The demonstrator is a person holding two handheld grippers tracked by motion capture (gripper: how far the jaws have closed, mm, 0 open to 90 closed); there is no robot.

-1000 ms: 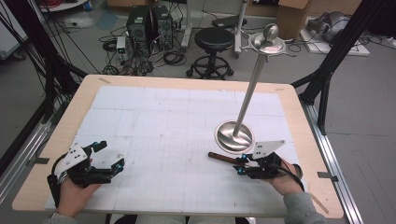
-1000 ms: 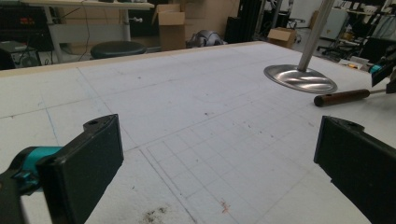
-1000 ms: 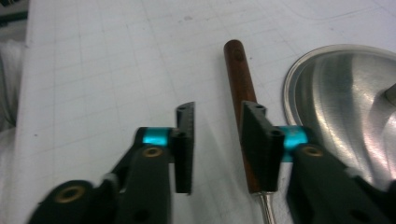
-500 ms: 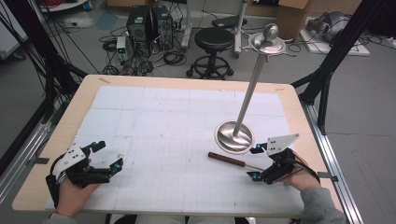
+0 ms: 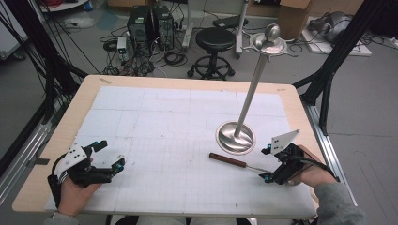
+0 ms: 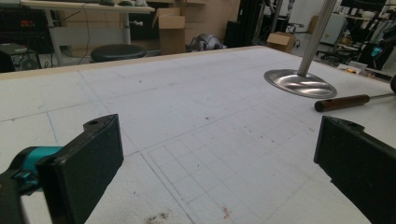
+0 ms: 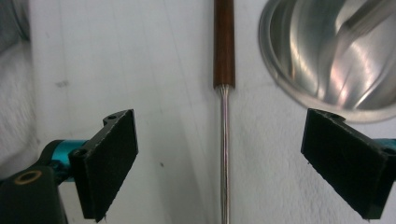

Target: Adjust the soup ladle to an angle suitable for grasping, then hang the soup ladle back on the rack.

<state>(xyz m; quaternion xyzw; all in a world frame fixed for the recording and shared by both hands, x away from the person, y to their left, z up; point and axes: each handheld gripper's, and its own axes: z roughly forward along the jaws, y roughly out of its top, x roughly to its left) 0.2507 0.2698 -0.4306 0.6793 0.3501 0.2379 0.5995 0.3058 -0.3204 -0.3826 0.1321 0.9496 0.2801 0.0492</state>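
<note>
Right claw sits low at the near right of the surface, jaws spread wide, nothing held. In the right gripper view the thin metal shaft of a wooden-handled tool runs straight up between the two jaws, untouched by either. The tool type is unclear: brown handle, slim steel rod, tip hidden. It lies flat on the gridded mat, handle end pointing toward the surface centre, just beside the round polished base of a tall metal stand.

Left claw rests at the near left, jaws likewise wide apart and empty, well apart from the tool.

Risks, judged from this layout:
- The shaft is thin and lies flat; closing on it may let it roll or slip out between the pads.
- A grip on the shaft leaves the heavier handle overhanging, so the tool could pivot and droop on lifting.
- The stand base is close; a sideways sweep could knock it, and the tall pole may wobble.
</note>
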